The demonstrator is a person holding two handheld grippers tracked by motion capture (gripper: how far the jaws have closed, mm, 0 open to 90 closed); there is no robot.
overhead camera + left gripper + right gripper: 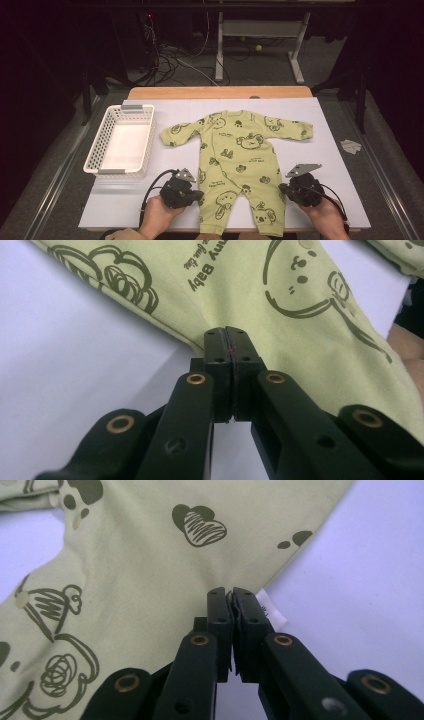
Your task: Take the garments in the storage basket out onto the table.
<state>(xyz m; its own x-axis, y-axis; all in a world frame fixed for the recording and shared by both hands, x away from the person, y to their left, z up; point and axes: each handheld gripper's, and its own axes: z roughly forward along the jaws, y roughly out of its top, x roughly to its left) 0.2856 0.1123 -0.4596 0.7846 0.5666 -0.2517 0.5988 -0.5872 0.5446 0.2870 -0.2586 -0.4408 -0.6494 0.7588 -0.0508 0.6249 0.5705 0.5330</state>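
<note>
A light green baby romper [235, 150] with dark olive cartoon prints lies spread flat on the white table cover, sleeves out and legs toward the near edge. My left gripper [200, 192] sits at the outer edge of the romper's left leg. In the left gripper view its jaws [227, 332] are shut on the hem of the romper [300, 340], and the cloth puckers toward them. My right gripper [282, 189] is at the outer edge of the other leg. Its jaws [231, 592] are shut on the romper [150, 580] beside a small white label [272, 612].
A white plastic basket [102, 137] stands to the left of the romper. The white cover [330, 160] lies on a wooden table [220, 92], which has bare strips at left and right. Cables, a desk frame and a yellow ball [258, 48] are on the floor beyond.
</note>
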